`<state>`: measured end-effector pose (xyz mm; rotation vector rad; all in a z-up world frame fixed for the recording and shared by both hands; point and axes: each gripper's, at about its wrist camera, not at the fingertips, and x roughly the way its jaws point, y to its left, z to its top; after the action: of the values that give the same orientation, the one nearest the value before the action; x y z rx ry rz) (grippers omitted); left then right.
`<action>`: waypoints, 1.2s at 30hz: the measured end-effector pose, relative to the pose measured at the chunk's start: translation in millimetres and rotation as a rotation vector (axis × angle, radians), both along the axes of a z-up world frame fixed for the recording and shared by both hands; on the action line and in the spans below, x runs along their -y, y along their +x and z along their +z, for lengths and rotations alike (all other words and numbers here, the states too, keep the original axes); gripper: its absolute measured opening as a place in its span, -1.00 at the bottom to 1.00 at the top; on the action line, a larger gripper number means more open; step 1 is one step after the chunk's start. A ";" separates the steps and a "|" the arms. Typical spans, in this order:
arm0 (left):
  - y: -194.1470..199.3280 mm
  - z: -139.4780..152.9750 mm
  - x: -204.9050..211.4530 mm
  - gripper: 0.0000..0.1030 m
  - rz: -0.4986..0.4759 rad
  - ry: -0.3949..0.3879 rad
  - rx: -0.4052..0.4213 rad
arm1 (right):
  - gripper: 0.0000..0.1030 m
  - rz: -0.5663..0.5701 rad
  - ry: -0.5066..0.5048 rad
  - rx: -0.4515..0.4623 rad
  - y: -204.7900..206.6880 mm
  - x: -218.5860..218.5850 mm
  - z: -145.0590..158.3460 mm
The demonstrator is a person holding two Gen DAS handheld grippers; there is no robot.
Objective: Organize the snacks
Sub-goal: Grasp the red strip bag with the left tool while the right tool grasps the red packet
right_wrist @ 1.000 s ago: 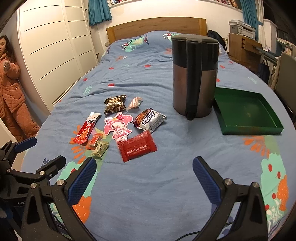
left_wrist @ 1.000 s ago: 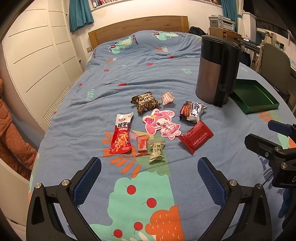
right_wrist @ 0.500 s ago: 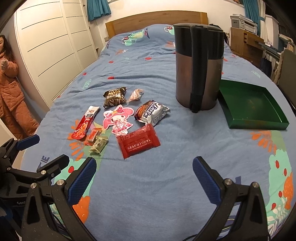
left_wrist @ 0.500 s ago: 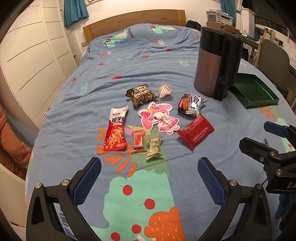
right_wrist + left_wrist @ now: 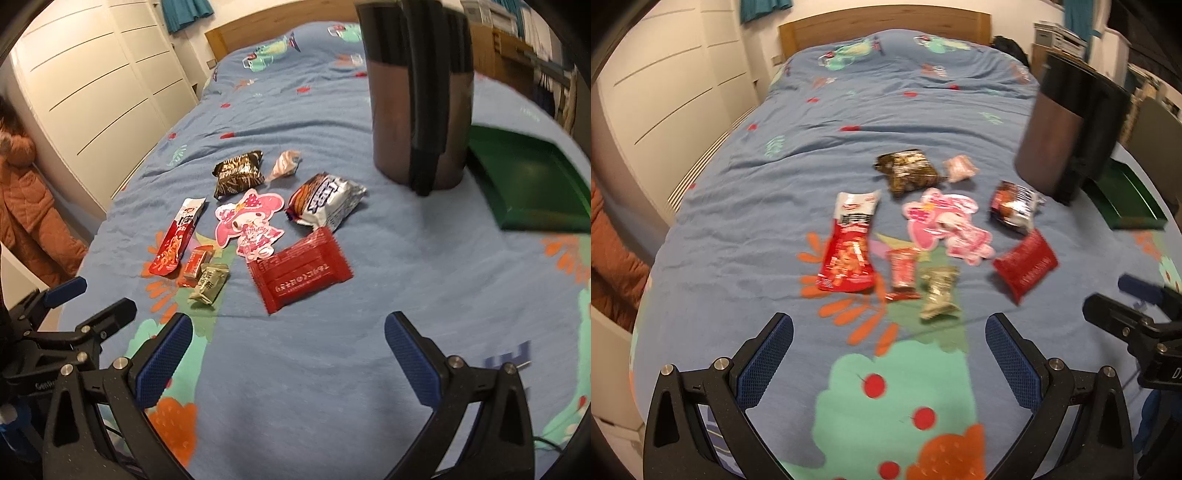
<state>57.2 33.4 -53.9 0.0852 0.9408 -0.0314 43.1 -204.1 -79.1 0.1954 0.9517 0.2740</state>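
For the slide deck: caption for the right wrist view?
Open right gripper over a bed, facing scattered snacks, jug, green tray.

I see tall dark kettle upright far right on blue patterned bedspread. Wooden headboard far. White wardrobe doors left; person in orange beside them.
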 end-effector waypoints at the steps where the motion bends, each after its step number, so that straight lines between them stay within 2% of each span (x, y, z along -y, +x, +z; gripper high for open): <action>1: 5.0 -1.0 -5.9 0.98 0.007 -0.007 -0.002 | 1.00 -0.006 0.021 -0.018 5.0 -1.0 -4.7; 6: 42.0 -12.4 -29.6 0.98 0.015 -0.038 -0.032 | 1.00 -0.033 0.099 -0.097 25.0 -7.8 -29.7; 14: 105.3 -46.7 -33.7 0.98 -0.008 0.009 -0.115 | 1.00 -0.125 0.252 -0.231 54.7 -9.0 -68.2; 21: 142.6 -82.0 -38.9 0.91 0.017 0.035 -0.187 | 1.00 -0.206 0.329 -0.246 78.4 -7.1 -79.2; 27: 151.2 -106.9 -43.1 0.87 0.035 0.023 -0.244 | 1.00 -0.257 0.369 -0.258 91.5 -5.1 -86.7; 28: 151.8 -107.5 -42.7 0.85 0.036 0.020 -0.246 | 0.94 -0.259 0.369 -0.257 91.1 -3.9 -87.1; 29: 152.2 -107.0 -41.9 0.76 0.033 0.014 -0.245 | 0.81 -0.262 0.365 -0.255 90.7 -2.0 -87.8; 31: 155.2 -106.1 -41.3 0.63 0.027 0.013 -0.245 | 0.31 -0.264 0.364 -0.257 92.0 -0.1 -89.8; 32: 155.6 -104.7 -40.2 0.52 0.024 0.010 -0.246 | 0.18 -0.267 0.367 -0.258 92.4 1.9 -90.8; 33: 156.0 -103.3 -39.1 0.41 0.023 0.006 -0.245 | -0.16 -0.269 0.367 -0.258 93.0 2.5 -91.6; 34: 156.0 -102.2 -38.5 0.31 0.022 0.002 -0.244 | -0.39 -0.268 0.364 -0.260 93.9 3.2 -92.1; 35: 155.8 -101.9 -38.4 0.26 0.022 -0.001 -0.244 | -0.39 -0.267 0.365 -0.262 93.5 4.6 -92.3; 36: 155.4 -100.4 -37.6 0.12 0.020 -0.004 -0.243 | -0.41 -0.261 0.366 -0.261 94.2 5.1 -92.1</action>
<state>212.6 71.0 -154.3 0.0687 1.1847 -0.0255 137.3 -209.2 -171.2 0.6997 1.1156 0.1815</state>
